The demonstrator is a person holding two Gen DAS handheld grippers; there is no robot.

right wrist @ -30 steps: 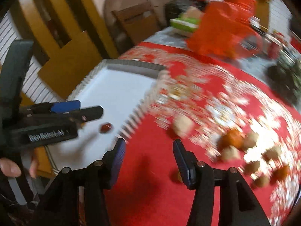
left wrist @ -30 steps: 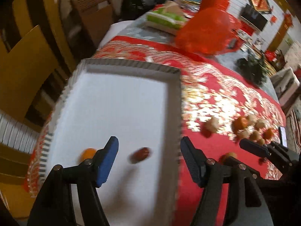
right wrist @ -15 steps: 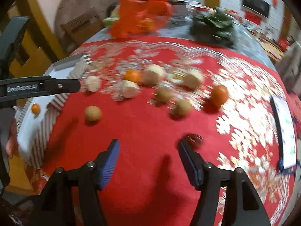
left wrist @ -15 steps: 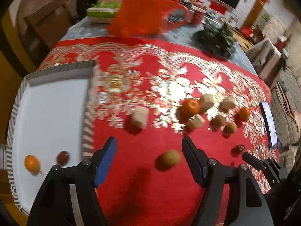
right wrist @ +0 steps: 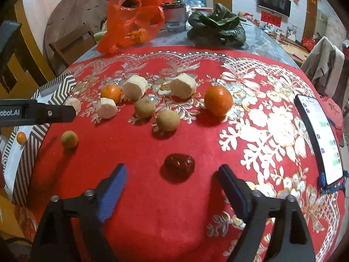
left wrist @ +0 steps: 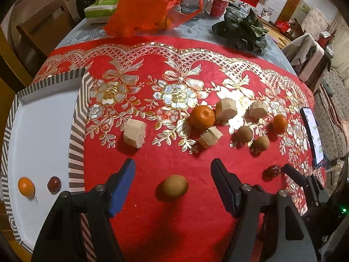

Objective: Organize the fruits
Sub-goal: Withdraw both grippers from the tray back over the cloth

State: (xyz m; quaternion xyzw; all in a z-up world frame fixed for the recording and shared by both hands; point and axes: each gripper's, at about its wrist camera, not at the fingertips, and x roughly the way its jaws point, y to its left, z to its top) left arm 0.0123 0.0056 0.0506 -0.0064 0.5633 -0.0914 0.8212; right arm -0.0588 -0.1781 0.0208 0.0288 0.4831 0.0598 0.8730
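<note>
My left gripper (left wrist: 172, 167) is open and points down at the red cloth. A brown round fruit (left wrist: 174, 187) lies between its fingers, untouched. My right gripper (right wrist: 171, 170) is empty and its jaws are opening. A wrinkled red date (right wrist: 179, 163) lies on the cloth between its fingertips, clear of both pads. The same date (left wrist: 273, 170) shows in the left wrist view. To the left, the white tray (left wrist: 76, 131) with a striped rim holds a small orange fruit (left wrist: 26, 186) and a red date (left wrist: 53, 183). Mandarins (left wrist: 201, 118), pale peeled chunks (left wrist: 134, 135) and brown fruits (left wrist: 242, 133) lie loose further back.
A phone (right wrist: 318, 139) lies at the cloth's right edge. At the back of the table are a red plastic bag (left wrist: 152, 6) with oranges, leafy greens (left wrist: 242, 30) and a mug (left wrist: 218, 5). Wooden chairs (left wrist: 41, 30) stand beyond the table on the left.
Both views swung right from the tray to the loose fruits. The left gripper now straddles the brown fruit. The right jaws have widened around the red date.
</note>
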